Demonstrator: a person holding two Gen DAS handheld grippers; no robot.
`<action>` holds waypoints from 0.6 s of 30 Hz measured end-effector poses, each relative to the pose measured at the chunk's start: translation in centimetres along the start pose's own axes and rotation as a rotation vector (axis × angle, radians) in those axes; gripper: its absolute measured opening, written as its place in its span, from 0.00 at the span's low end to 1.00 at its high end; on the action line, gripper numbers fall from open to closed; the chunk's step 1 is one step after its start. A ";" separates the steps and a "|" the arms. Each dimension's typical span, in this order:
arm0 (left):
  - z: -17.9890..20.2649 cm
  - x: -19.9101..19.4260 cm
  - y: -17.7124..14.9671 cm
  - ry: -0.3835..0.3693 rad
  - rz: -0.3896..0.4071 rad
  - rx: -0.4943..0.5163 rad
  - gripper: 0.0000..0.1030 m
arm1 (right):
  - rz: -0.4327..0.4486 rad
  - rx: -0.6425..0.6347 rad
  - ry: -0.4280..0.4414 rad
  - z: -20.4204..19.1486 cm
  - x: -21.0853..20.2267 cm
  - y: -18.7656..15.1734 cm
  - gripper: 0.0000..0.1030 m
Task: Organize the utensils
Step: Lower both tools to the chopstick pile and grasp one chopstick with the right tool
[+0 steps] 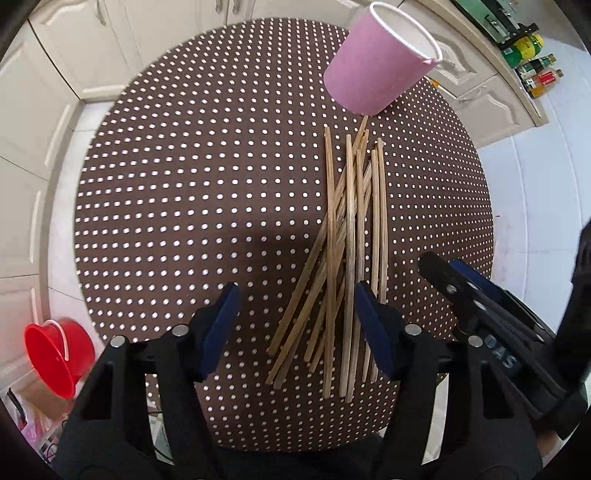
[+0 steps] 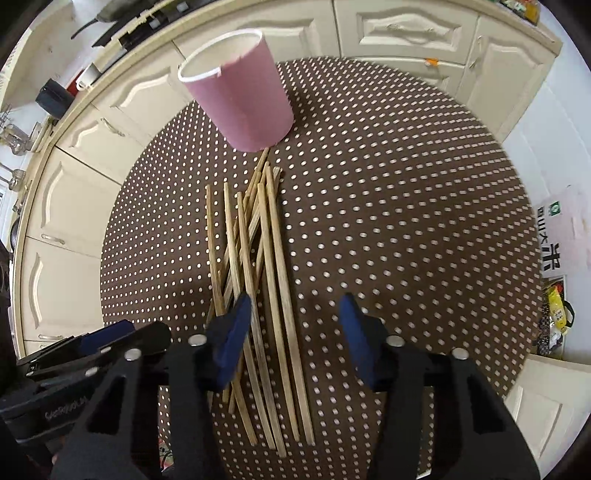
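Observation:
Several wooden chopsticks [image 1: 347, 236] lie in a loose crossed pile on a round brown table with white dots [image 1: 184, 184]. A pink cup [image 1: 376, 59] stands upright at the far end of the pile. My left gripper [image 1: 295, 306] is open and empty above the near ends of the chopsticks. In the right wrist view the pile [image 2: 258, 258] and the cup [image 2: 243, 92] show again. My right gripper [image 2: 295, 314] is open and empty over the near ends. The right gripper also shows in the left wrist view [image 1: 461, 280].
A red bucket [image 1: 55, 354] stands on the floor at the left. White kitchen cabinets [image 2: 406, 29] ring the table. Bottles [image 1: 532, 59] stand on a counter at the far right. Bags [image 2: 557, 314] lie on the floor to the right.

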State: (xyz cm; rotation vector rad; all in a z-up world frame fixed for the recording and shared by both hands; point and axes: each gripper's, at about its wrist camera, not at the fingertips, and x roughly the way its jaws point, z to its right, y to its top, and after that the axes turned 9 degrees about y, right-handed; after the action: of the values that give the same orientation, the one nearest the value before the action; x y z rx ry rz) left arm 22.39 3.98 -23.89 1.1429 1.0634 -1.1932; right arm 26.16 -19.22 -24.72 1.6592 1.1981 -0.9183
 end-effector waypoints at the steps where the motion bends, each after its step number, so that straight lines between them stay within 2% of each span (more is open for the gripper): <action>1: 0.0 0.4 0.3 -0.010 -0.011 0.005 0.62 | -0.008 0.000 -0.002 -0.1 0.4 0.2 0.41; 3: 0.1 0.9 0.7 -0.022 -0.023 0.013 0.61 | -0.029 0.004 -0.006 -0.1 1.4 0.7 0.34; 10: -0.1 3.1 1.9 -0.051 -0.066 0.003 0.60 | -0.068 0.021 -0.019 -0.2 3.7 2.0 0.25; 12: -0.4 3.5 2.3 -0.061 -0.074 0.000 0.60 | -0.080 0.016 -0.037 -0.5 4.5 2.2 0.19; 18: -1.3 5.2 3.9 -0.087 -0.097 -0.011 0.60 | -0.103 0.014 -0.064 -1.1 6.3 2.6 0.13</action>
State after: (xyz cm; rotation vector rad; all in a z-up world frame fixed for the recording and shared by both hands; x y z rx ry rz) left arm 26.66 4.71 -28.89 1.0310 1.0676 -1.3000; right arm 30.42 -16.58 -29.50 1.5790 1.2460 -1.0375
